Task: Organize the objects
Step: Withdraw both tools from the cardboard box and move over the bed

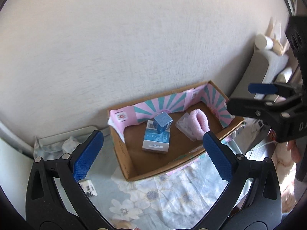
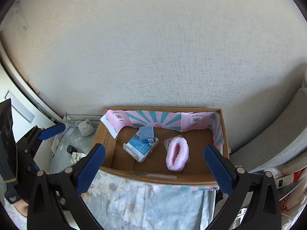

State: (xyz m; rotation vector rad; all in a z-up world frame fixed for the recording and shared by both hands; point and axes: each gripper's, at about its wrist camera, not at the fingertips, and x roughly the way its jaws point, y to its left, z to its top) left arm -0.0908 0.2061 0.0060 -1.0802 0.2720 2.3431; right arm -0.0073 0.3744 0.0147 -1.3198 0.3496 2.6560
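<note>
A cardboard box [image 1: 122, 153] [image 2: 191, 178] with pink and teal lining stands against the wall on a floral cloth. In it lie a blue and white carton [image 1: 156, 140] [image 2: 140, 148] with a small blue cube box [image 1: 162, 122] [image 2: 146, 132] on top, and a pink fluffy sock [image 1: 199, 123] [image 2: 177, 153] on a clear plastic pack [image 1: 184, 125]. My left gripper [image 1: 152, 159] is open and empty, above the box's near side. My right gripper [image 2: 154, 169] is open and empty over the box's front edge; it also shows in the left wrist view [image 1: 247, 99].
A small patterned white box [image 1: 88, 188] [image 2: 76, 157] lies on the floral cloth [image 1: 163, 193] left of the cardboard box, beside a dark cap [image 2: 70, 149]. A crumpled grey cloth [image 2: 86, 128] sits further back. A grey cushion [image 1: 272, 65] and clutter stand at the right.
</note>
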